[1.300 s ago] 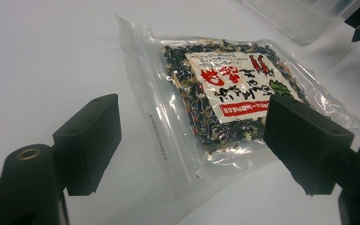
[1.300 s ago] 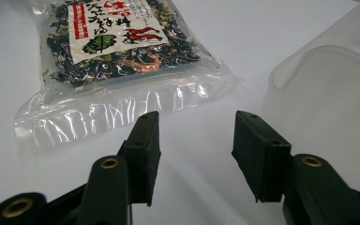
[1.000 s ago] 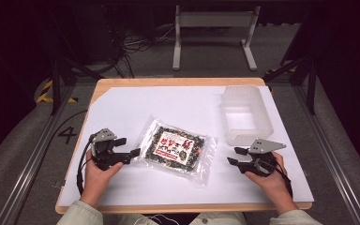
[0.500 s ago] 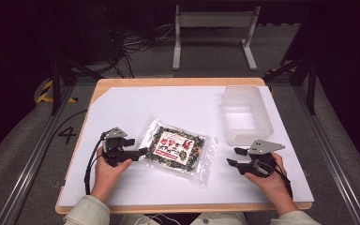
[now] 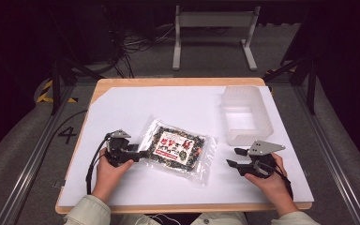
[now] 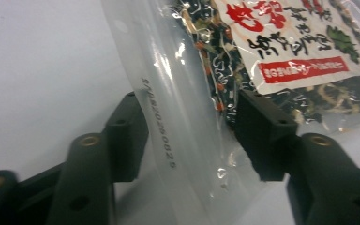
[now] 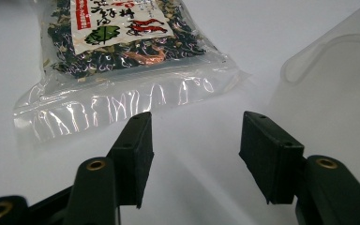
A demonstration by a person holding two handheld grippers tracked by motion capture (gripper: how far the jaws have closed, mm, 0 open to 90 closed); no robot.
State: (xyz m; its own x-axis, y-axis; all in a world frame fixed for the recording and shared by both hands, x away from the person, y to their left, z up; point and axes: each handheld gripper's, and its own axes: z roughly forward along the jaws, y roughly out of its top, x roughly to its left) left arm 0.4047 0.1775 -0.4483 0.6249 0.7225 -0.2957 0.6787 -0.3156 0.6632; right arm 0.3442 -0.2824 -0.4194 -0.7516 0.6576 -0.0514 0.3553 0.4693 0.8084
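A clear bag of dark dried greens with a white and red label [image 5: 178,149] lies flat in the middle of the white table top [image 5: 183,101]. My left gripper [image 5: 140,152] is at the bag's left edge. In the left gripper view the bag's [image 6: 281,42] clear sealed edge runs between the jaws of the left gripper [image 6: 190,131], which have just been closing and still stand apart. My right gripper [image 5: 232,158] rests to the right of the bag. Its jaws have just been opening, with only bare table between them [image 7: 194,150], and the bag [image 7: 117,33] lies beyond.
A translucent plastic tub [image 5: 246,115] stands at the back right of the table, just beyond the right gripper; its wall [image 7: 337,84] shows close by in the right gripper view. A metal frame stands on the floor behind the table.
My left gripper has moved right and down to the bag's left edge, and its jaws have narrowed around it. The right hand has stayed put.
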